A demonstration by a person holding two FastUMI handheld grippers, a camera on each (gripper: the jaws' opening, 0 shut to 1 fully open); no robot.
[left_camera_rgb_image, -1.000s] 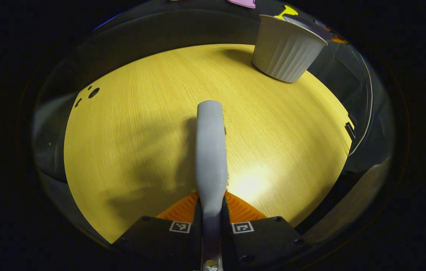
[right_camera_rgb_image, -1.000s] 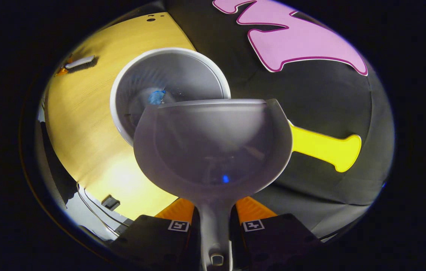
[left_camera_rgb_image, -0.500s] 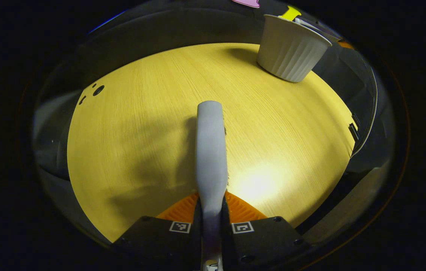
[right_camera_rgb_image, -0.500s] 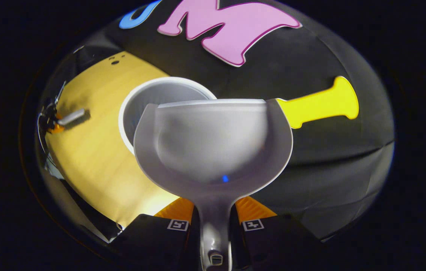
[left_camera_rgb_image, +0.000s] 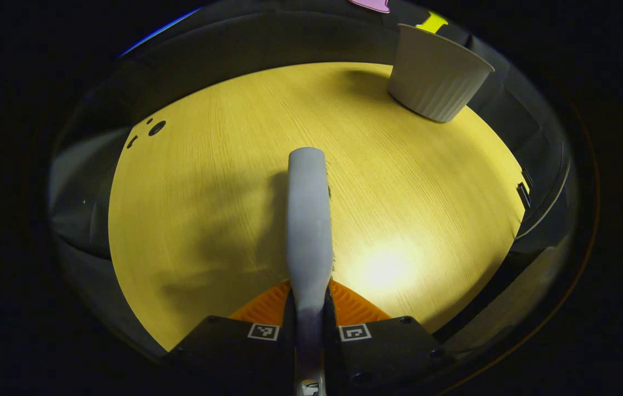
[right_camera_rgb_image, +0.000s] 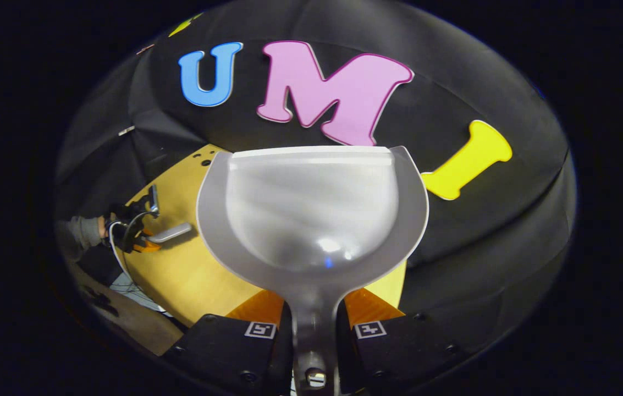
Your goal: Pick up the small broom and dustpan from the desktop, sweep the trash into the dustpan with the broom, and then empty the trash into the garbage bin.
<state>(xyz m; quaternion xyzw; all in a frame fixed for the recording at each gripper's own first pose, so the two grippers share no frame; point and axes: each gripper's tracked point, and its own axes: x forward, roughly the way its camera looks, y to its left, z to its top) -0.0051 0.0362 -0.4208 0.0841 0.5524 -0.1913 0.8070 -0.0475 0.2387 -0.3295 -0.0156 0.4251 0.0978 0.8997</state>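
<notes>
We are clamping the right gripper [right_camera_rgb_image: 314, 324] on the empty grey plastic dustpan [right_camera_rgb_image: 311, 214] and the left gripper [left_camera_rgb_image: 309, 319] on the grey-handled small broom [left_camera_rgb_image: 308, 220]; the ribbed white garbage bin [left_camera_rgb_image: 436, 82] is standing at the wooden desktop's [left_camera_rgb_image: 207, 192] far edge. Emptying looks finished; next we should be setting both tools down.

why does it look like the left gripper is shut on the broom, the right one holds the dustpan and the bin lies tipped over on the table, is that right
Not quite: the bin stands upright on the table, as the left gripper view shows. The rest holds: the left gripper is shut on the broom, the right gripper holds the dustpan.

Yellow wood-grain desktop [left_camera_rgb_image: 223, 181] glares under light, black cloth wall [right_camera_rgb_image: 481, 231] behind.
</notes>
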